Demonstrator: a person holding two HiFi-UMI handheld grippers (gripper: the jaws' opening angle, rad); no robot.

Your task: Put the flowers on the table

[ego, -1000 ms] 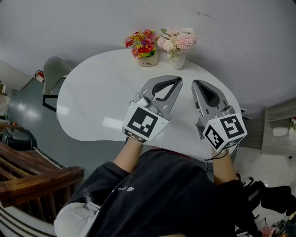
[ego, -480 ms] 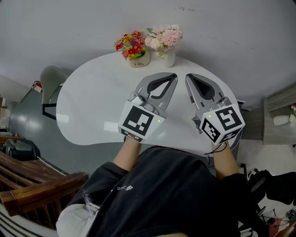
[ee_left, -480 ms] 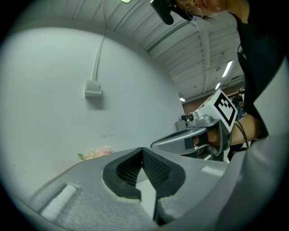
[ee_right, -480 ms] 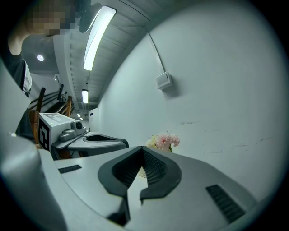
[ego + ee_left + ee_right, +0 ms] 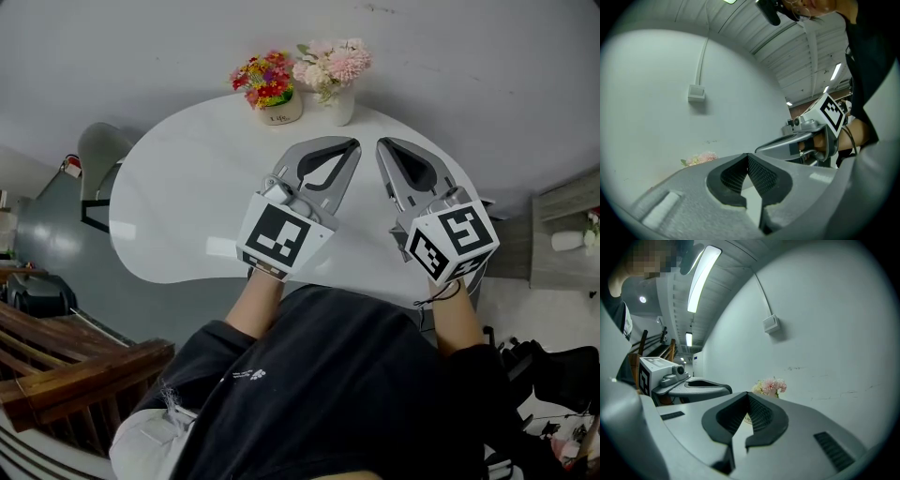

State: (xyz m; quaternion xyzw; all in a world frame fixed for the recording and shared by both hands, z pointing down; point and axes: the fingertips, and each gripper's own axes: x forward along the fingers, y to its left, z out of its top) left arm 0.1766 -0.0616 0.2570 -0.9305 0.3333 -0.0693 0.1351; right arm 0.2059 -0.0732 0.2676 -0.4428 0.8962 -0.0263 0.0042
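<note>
The head camera looks steeply down on the surface (image 5: 187, 216) from above, while cameras riding the left tool (image 5: 349, 148) and right tool (image 5: 386, 148) look level along their jaws, all three sharing the pink flowers (image 5: 333, 64).

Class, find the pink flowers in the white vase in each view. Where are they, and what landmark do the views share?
Head view: pink flowers top centre, at the far edge of the table, right of the red bunch.
Left gripper view: pink flowers low left, peeking over the left gripper.
Right gripper view: pink flowers near centre, just above the right gripper.
Shared landmark: the grey wall behind them.
</note>
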